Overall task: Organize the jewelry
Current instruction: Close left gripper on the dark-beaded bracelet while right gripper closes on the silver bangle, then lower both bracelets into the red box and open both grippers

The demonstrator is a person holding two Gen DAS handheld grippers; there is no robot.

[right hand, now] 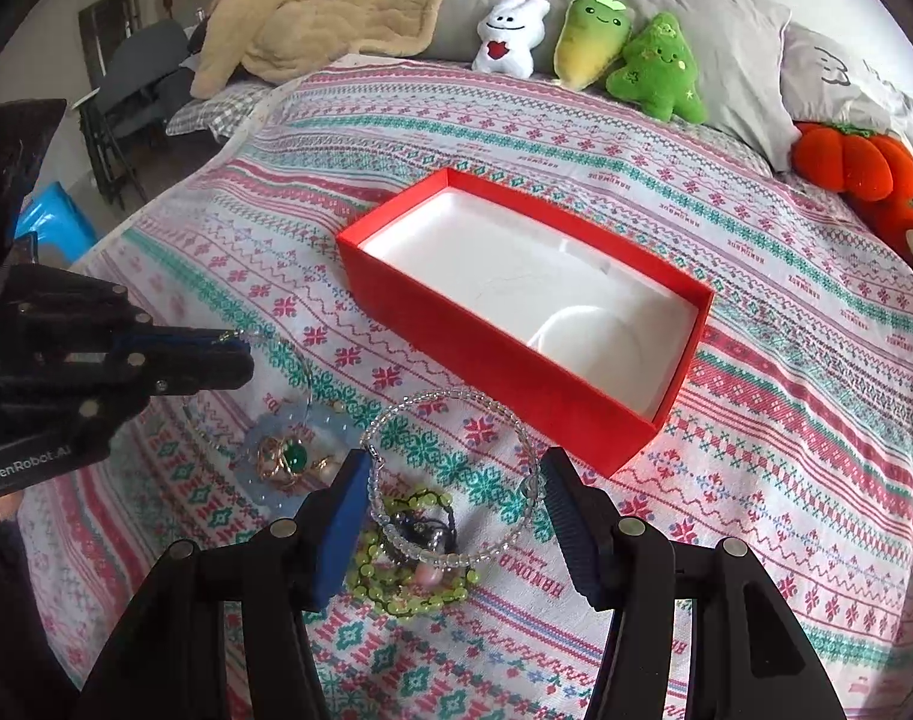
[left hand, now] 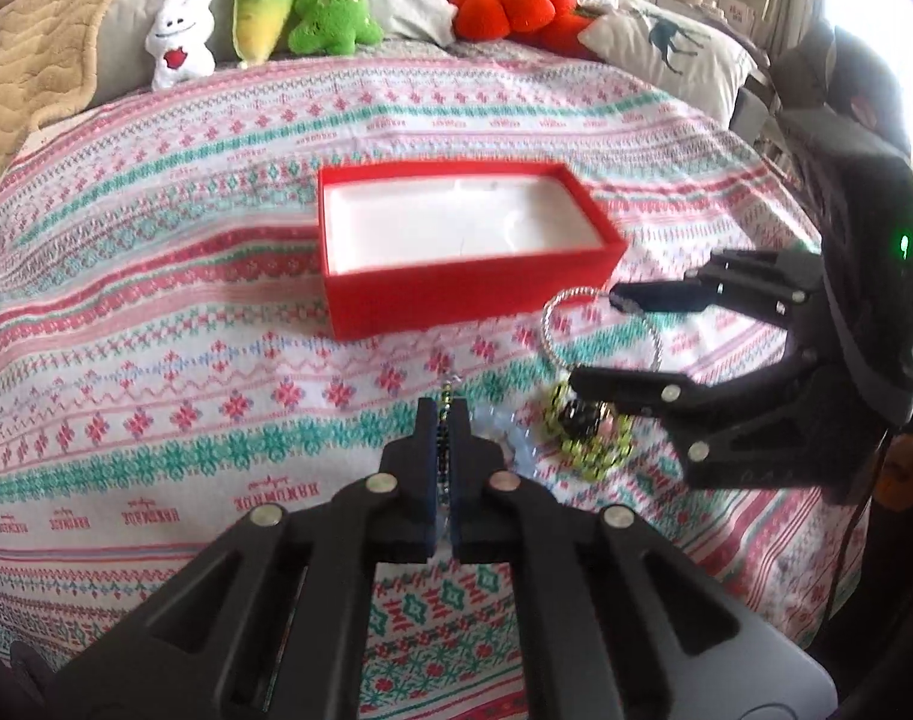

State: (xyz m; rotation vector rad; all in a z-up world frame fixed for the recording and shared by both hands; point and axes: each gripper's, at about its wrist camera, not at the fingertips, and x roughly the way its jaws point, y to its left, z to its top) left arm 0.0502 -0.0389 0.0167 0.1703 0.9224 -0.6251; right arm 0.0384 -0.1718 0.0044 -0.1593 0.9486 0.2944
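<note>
1 open red cardboard box with white lining (right hand: 519, 324) sits on the patterned pink-and-teal bedspread (right hand: 786, 360), nothing visible inside. Left gripper (left hand: 446, 420): jaws nearly closed, pinching 1 thin beaded strand (left hand: 446, 414). Right gripper (right hand: 450, 495): jaws wide, straddling 1 clear beaded bangle (right hand: 456, 468) that lies on the bedspread just in front of the box; whether the fingers touch it, cannot tell. Under the bangle's near edge: 1 tangle of yellow-green beads (right hand: 408, 576). Beside it, 1 gold ring with a green stone (right hand: 288, 457) on a clear sheet. 4 plush toys (right hand: 594, 48) line the pillows behind.
</note>
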